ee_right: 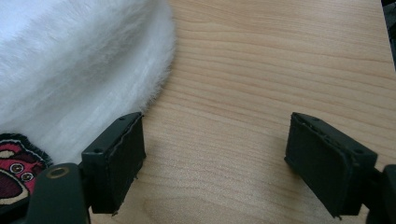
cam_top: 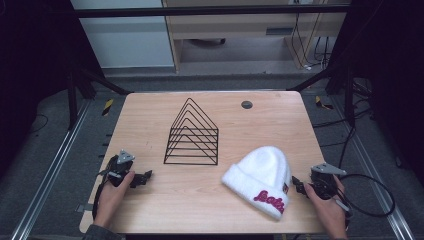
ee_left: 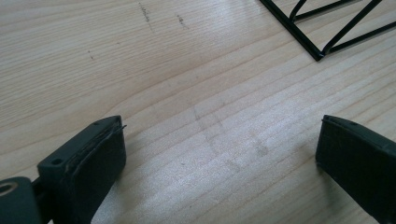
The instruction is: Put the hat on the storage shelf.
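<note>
White fuzzy beanie (cam_top: 260,172) lies flat on the wooden table (cam_top: 200,200), near-right part, between the wire rack (cam_top: 192,135) and the right gripper (cam_top: 300,186). Long axis runs diagonal in the high view: rounded crown toward the far side and a bit right, folded cuff toward the near edge. Cuff carries dark-red script lettering (cam_top: 270,201) along its near-right part, reading along the cuff edge. Right gripper sits on the table just beside the beanie's right edge, tips pointing left at it, jaws spread wide with bare wood between them. In the right gripper view the beanie (ee_right: 79,70) takes up the upper left; one jaw sits right at the fuzzy edge, can't tell if it actually touches, the other is well clear over wood. A small patch (ee_right: 14,172) with a red and pink cartoon figure shows at that view's lower left, on the hat just beside the jaw. Left gripper (cam_top: 142,177) rests at the near-left of the table, well apart from the beanie, tips pointing right toward the rack's near-left corner. Its jaws are also wide apart, nothing between them; the left gripper view shows plain wood and the rack's corner (ee_left: 317,37) at upper right. Rack is black wire, triangular dividers standing upright, mid-table.
</note>
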